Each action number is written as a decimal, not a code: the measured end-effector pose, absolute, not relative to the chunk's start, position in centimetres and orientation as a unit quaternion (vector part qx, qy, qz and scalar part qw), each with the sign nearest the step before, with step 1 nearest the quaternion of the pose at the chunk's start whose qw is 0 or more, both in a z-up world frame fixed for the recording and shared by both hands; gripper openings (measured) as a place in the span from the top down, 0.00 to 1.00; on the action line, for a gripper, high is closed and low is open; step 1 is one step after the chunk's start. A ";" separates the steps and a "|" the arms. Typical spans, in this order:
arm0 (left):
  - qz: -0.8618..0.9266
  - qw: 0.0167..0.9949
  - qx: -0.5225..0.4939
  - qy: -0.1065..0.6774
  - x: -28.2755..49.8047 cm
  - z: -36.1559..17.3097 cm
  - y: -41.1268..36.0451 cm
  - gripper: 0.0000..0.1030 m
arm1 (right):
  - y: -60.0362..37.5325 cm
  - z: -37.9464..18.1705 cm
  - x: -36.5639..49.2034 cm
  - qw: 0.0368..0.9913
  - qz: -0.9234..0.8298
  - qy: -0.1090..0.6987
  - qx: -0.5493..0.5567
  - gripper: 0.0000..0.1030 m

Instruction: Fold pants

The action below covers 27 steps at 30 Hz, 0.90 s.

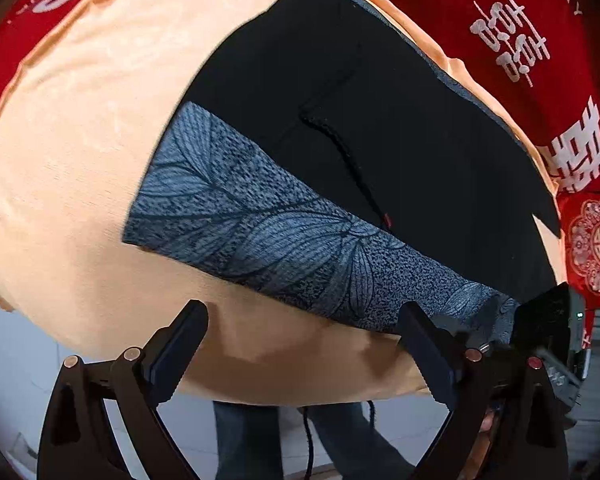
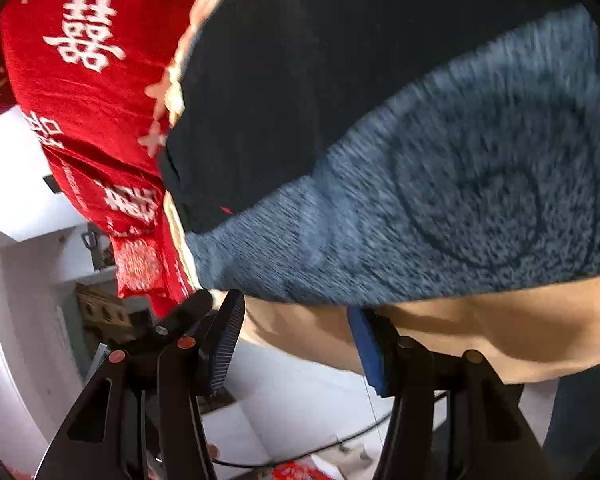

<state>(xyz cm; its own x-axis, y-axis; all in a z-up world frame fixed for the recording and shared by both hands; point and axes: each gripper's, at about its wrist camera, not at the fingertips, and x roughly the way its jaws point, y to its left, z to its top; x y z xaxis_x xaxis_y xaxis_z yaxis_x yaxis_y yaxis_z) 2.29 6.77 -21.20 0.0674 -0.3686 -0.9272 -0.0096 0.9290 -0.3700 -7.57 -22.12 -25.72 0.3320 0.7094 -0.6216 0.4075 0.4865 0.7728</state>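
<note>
The pants lie flat on a peach cloth. They are black with a blue-grey leaf-patterned band along the near side. My left gripper is open and empty, just short of the band's near edge. In the right wrist view the pants fill the upper right, blurred. My right gripper is open at the band's near edge over the peach cloth; it holds nothing. The right gripper also shows at the right edge of the left wrist view.
A red quilt with white characters lies behind and to the right of the peach cloth; it also shows in the right wrist view. White floor and a thin black cable lie below the bed edge. A person's jeans-clad legs stand below.
</note>
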 end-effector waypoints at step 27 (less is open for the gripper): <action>-0.120 0.717 -0.235 0.645 7.5 -19.7 6.1 0.68 | -26.9 -24.4 -9.1 0.655 0.116 0.501 0.554 0.43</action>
<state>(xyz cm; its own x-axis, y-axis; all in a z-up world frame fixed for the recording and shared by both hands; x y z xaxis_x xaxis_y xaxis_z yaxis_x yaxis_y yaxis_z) 7.49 6.10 -19.75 0.1401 -0.4749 -0.8688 -0.1312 0.8608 -0.4917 -9.09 -26.88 -24.35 0.4711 0.7063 -0.5284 0.4034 0.3602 0.8411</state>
